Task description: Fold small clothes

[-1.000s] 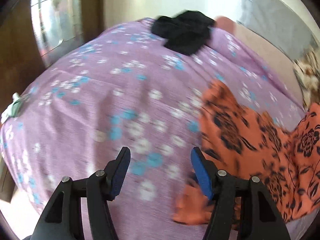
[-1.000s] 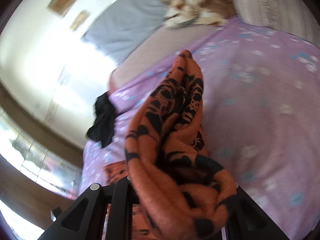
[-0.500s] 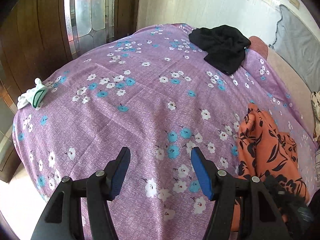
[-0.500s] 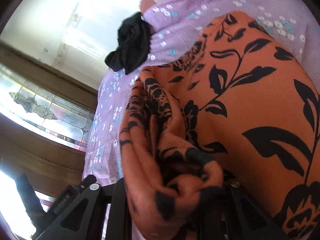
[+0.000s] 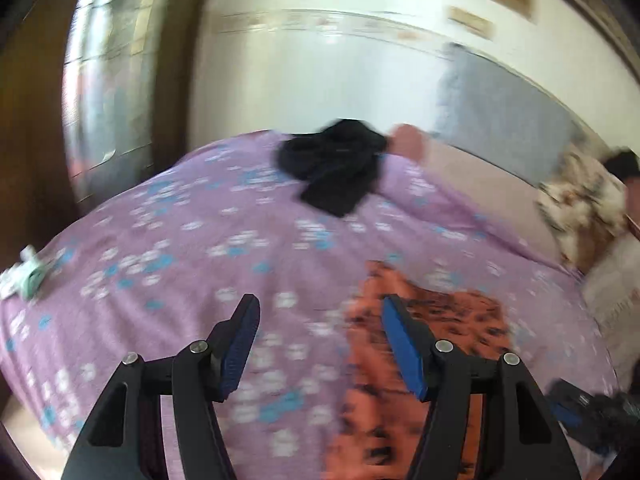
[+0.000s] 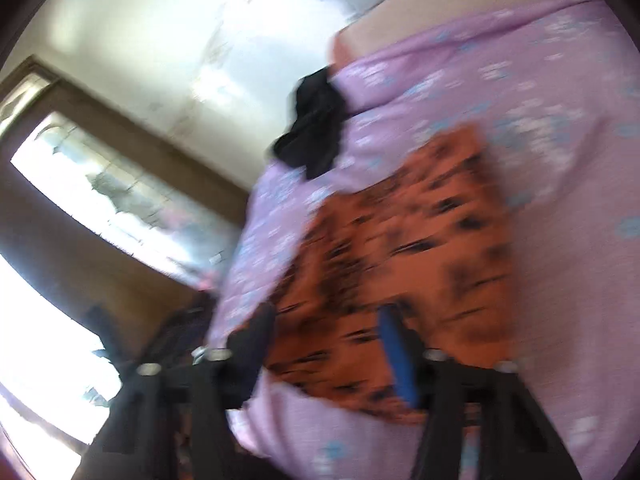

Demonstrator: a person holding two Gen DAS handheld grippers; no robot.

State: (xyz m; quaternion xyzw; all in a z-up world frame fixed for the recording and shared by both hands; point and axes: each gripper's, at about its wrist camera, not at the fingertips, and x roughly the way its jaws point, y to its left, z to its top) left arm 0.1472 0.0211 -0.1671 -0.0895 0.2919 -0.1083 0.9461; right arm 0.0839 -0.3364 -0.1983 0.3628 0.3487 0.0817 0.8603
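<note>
1. Left wrist view: the left gripper [image 5: 318, 322] hangs released above the purple floral bedsheet [image 5: 180, 248], grasping nothing. The orange floral garment [image 5: 436, 344] lies flat beneath and beyond its right finger; a black garment [image 5: 336, 168] sits far ahead.
2. Right wrist view: the right gripper [image 6: 326, 328] is spread, empty, over the orange floral garment [image 6: 420, 240]; the black garment [image 6: 316, 136] lies beyond it.
</note>
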